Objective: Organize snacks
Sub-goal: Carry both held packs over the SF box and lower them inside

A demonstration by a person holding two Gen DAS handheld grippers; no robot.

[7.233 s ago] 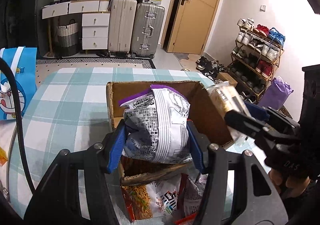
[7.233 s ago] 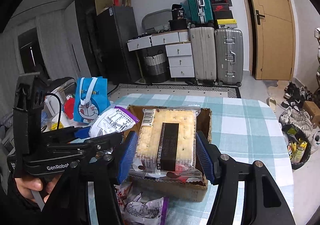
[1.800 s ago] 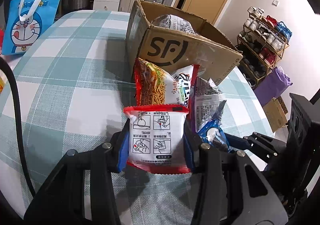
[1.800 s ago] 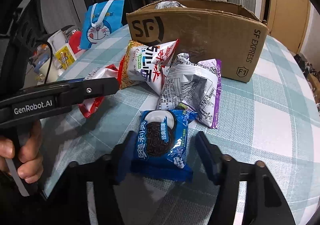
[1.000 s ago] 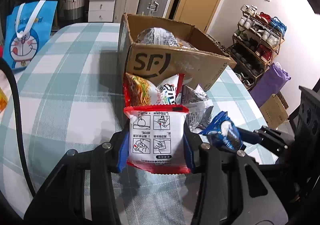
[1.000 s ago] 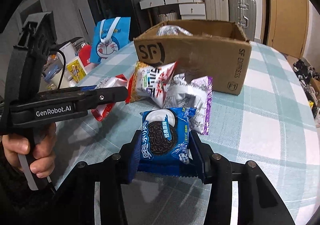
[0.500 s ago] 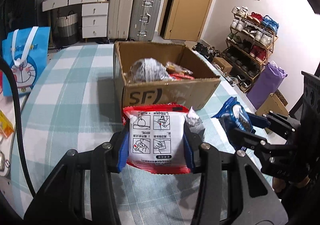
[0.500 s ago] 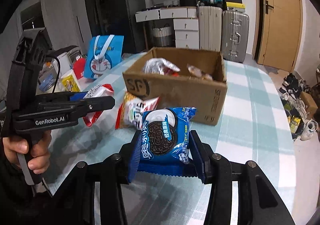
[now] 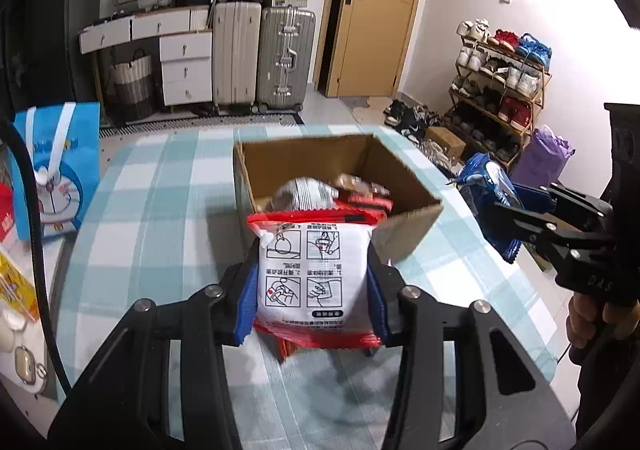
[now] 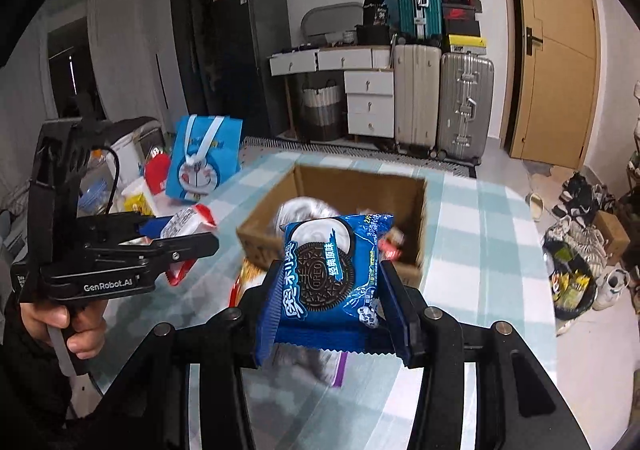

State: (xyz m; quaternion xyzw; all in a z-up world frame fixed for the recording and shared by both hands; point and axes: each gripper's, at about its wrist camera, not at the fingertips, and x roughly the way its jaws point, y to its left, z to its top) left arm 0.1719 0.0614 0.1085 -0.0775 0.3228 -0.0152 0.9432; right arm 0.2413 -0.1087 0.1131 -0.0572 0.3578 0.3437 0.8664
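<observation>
My left gripper (image 9: 312, 282) is shut on a red and white snack packet (image 9: 314, 274), held in the air just in front of the open cardboard box (image 9: 400, 230). My right gripper (image 10: 332, 282) is shut on a blue Oreo packet (image 10: 328, 270), also raised before the box (image 10: 264, 226). The box holds a grey newsprint-pattern bag (image 9: 304, 190) and other packets. The right gripper with the Oreo packet (image 9: 486, 186) shows at the right of the left wrist view. The left gripper with its packet (image 10: 186, 226) shows at the left of the right wrist view.
Loose snack bags (image 10: 312, 362) lie on the checked tablecloth (image 9: 160, 218) under the grippers. A blue Doraemon bag (image 9: 52, 174) and small items stand at the table's left edge. Suitcases, drawers and a shoe rack stand beyond the table.
Both grippers have risen from the table with their packets and moved toward the box opening. The box inside now shows from above.
</observation>
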